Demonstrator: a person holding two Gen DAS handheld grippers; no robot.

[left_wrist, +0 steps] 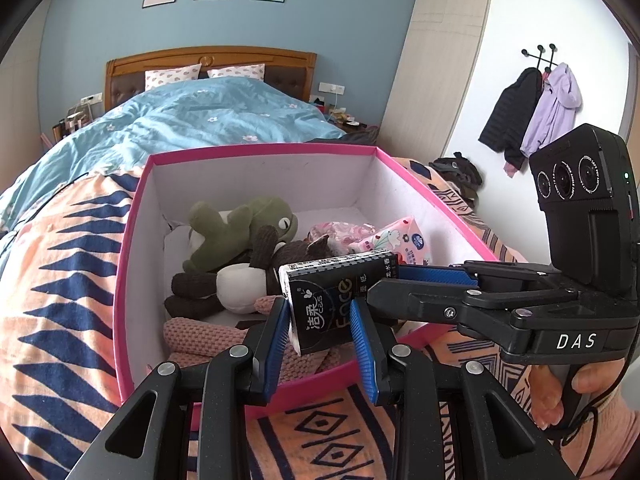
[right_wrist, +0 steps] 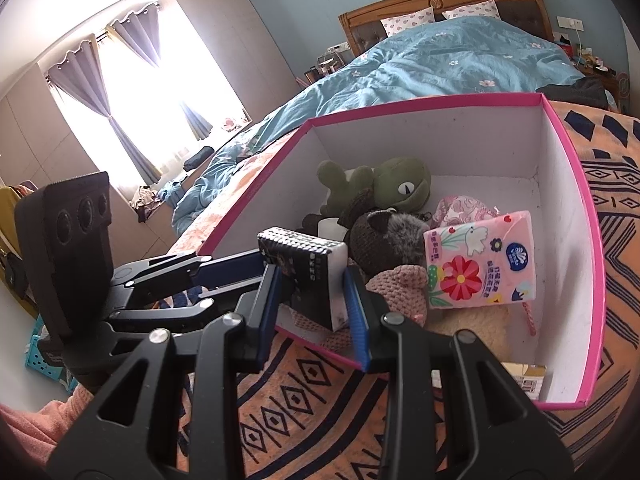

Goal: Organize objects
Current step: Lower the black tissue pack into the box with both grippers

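Both sets of jaws are clamped on the black tissue pack (left_wrist: 336,300): the left gripper (left_wrist: 322,338) on its near end, the right gripper (right_wrist: 310,300) on the other. Its long axis runs between them, above the front rim of the pink box (left_wrist: 256,150). Glossy black, white-ended. Plush toys lie beyond.

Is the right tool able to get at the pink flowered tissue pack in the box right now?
Probably not yet. The right tool is shut on the black tissue pack, which the left tool grips too. The pink tissue pack lies uncovered in the pink box, so the way looks free once it lets go.
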